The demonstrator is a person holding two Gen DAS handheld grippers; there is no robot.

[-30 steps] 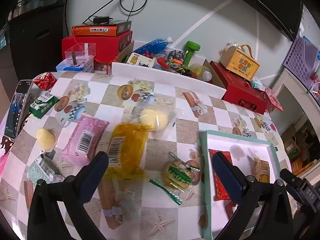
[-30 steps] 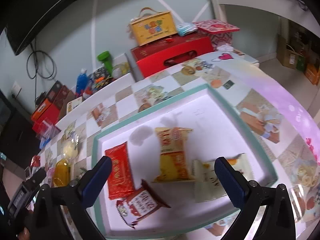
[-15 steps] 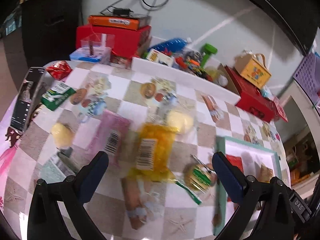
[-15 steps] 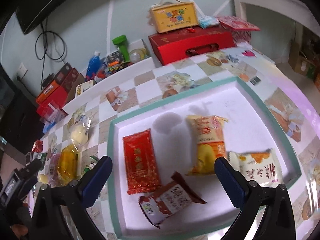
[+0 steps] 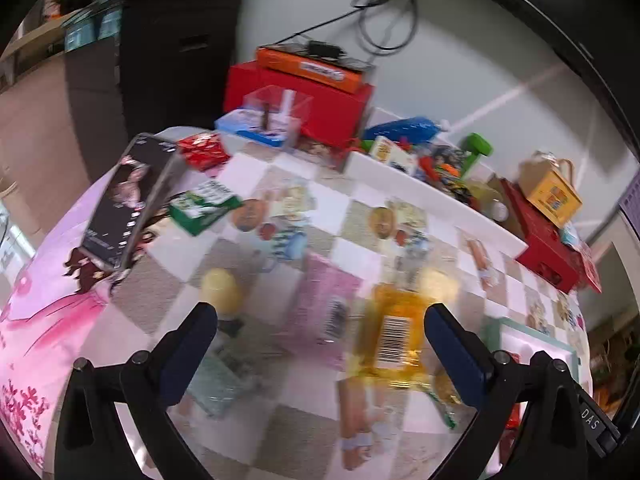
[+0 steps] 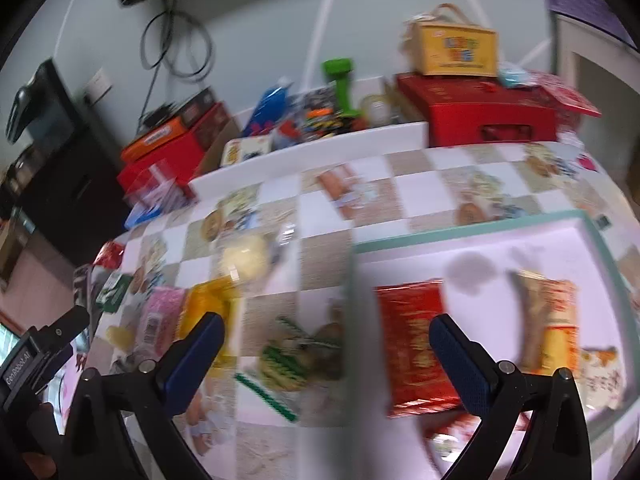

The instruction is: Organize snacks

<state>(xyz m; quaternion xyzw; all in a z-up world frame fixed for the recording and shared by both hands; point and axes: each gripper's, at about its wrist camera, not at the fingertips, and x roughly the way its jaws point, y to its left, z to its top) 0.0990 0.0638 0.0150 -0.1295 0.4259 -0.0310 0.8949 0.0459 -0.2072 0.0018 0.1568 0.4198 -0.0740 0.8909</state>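
While both pictures are smeared with blur, the big round table (image 5: 348,216) with its checked, picture-printed cloth is plain enough, and it takes up most of what can be seen. Next in size is the white tray (image 6: 460,236) with a pale green rim, lying on the right part of the table; inside it a red packet (image 6: 412,336) lies flat near the left wall, a yellow and red packet (image 6: 556,320) lies to its right, and a pale packet (image 6: 600,376) sits just beyond that by the right wall. Out on the cloth, left of the tray, loose snacks are scattered: a yellow packet (image 5: 394,328) with a barcode, a pink packet (image 5: 324,304) just beside it on the left, a green and white box (image 5: 202,204) farther back, a round pale bun in clear wrap (image 6: 244,258), a small yellow ball-shaped sweet (image 5: 220,286), and a bundle with a green striped tie (image 6: 296,354) close to the tray's left rim. A dark phone (image 5: 128,200) lies at the table's far left edge. The left gripper (image 5: 320,324) hangs over the pink and yellow packets with its blue pads spread wide and nothing between them. The right gripper (image 6: 326,332) hangs over the tray's left rim, its pads likewise wide apart and holding nothing.
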